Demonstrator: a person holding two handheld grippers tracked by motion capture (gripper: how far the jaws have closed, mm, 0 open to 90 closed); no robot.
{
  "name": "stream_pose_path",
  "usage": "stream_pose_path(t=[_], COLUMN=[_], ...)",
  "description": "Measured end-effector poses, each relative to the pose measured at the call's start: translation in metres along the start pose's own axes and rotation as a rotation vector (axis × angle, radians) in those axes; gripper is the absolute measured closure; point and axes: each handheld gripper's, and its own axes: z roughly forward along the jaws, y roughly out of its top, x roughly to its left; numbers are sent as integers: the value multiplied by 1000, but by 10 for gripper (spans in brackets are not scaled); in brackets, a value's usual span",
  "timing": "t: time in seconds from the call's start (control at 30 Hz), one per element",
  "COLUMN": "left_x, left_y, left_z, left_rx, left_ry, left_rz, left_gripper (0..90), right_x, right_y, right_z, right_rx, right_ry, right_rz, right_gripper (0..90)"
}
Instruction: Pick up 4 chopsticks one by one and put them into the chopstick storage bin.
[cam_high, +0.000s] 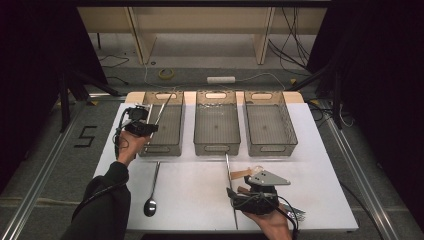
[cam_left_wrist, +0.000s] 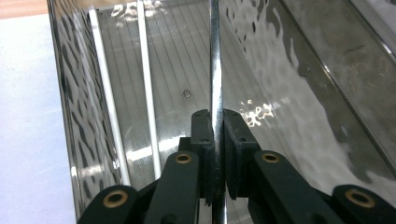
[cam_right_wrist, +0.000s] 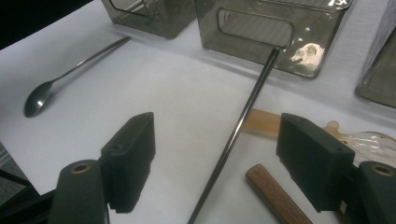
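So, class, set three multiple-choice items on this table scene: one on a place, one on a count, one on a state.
1. Where does the spoon lie?
A in the middle bin
B on the table, in front of the left bin
C in the right claw

2. How many bins stand in the row?
A two
B three
C four

3. How is the left claw?
A shut on a metal rod
B open over the spoon
C shut on nothing

Answers: 1 B, it rests on the white top; 2 B, three stand side by side; 3 A, its pads press the rod.
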Motion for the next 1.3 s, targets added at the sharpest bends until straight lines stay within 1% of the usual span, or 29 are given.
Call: stream_pose_path(t=[0.1,0.23,0.27,0.33,0.4,0.43,0.47,0.5,0.57,0.6,0.67,0.73,0.77,0.83,0.9,0.93,0.97,1.0,1.07,1.13,1.23,1.3], left_x=[0,1,1,1,-1,-3,-4,-5,-8,-10,-15,-20,-23,-30,-36,-38,-39,-41,-43,-47,-51,-54], left_y=[0,1,1,1,1,1,1,1,-1,-3,-7,-11,-14,-20,-25,-26,-28,-30,-34,-40,-49,-55], left_z=[4,8,9,9,7,6,5,3,-3,-5,-12,-20,-24,-33,-40,-45,-50,-54,-61,-64,-67,-69], left_rx=[11,29,26,20,16,16,22,16,0,-9,-46,-63,-80,-112,-120,-133,-152,-168,-176,-176,-175,-180], left_ry=[4,16,14,8,10,12,7,3,-2,-10,-30,-45,-55,-72,-87,-94,-99,-109,-118,-127,-154,-169], left_rz=[-15,-9,-15,-23,-19,-16,-8,-9,-14,-8,-7,2,0,11,36,44,44,34,48,62,65,75], left_gripper=[829,824,815,748,684,638,606,580,514,493,452,405,387,362,340,326,321,319,301,287,268,255], right_x=[0,0,0,0,0,0,0,0,-1,-1,-2,-2,-3,-5,-5,-5,-4,-3,-2,0,1,1], right_y=[0,0,0,0,0,0,0,0,0,0,0,-1,-1,-2,-2,-2,-3,-3,-5,-6,-7,-7], right_z=[0,0,0,1,1,1,1,1,1,1,1,1,1,2,3,3,4,4,5,7,10,11], right_rx=[2,3,4,8,8,10,12,16,18,18,16,19,24,28,34,38,40,41,41,59,65,69], right_ry=[1,4,5,6,6,4,0,-6,-12,-15,-19,-27,-29,-36,-46,-49,-53,-57,-58,-62,-64,-68], right_rz=[1,-2,-3,-5,-6,-5,-5,-8,-5,-2,4,10,14,22,29,29,30,28,25,19,14,13], right_gripper=[293,294,294,295,294,294,294,295,295,300,306,306,307,319,326,329,332,335,346,352,372,384])
